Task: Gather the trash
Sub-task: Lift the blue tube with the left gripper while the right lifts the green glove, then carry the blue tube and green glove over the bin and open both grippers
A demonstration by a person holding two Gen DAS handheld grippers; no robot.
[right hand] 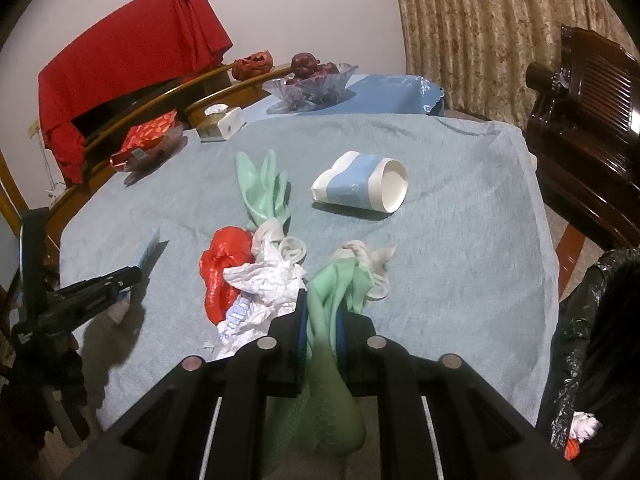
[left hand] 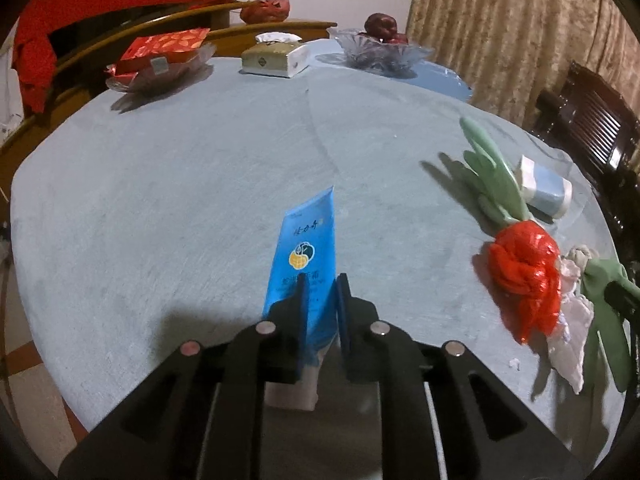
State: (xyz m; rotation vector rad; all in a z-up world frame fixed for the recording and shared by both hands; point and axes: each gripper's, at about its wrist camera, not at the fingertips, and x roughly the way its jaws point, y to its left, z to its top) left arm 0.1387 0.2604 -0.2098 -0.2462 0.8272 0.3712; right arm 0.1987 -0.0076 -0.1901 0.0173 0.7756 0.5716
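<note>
Left gripper [left hand: 320, 292]: matte black plastic body, two narrow flat fingers with blue pads on the inner faces; four angled black link arms behind, each with a long slot cut through; four round silver pivot pins across the top, the outermost left one tinted pink; pale straight rails between the arms

Right gripper [right hand: 320, 312]: same build, black with blue-lined fingers, four slotted link arms, four silver pins, pale rails below

tube [left hand: 308, 264] base behind fingers [left hand: 298, 312], glove [right hand: 336, 364] cuff cropped (bottom edge)
</note>
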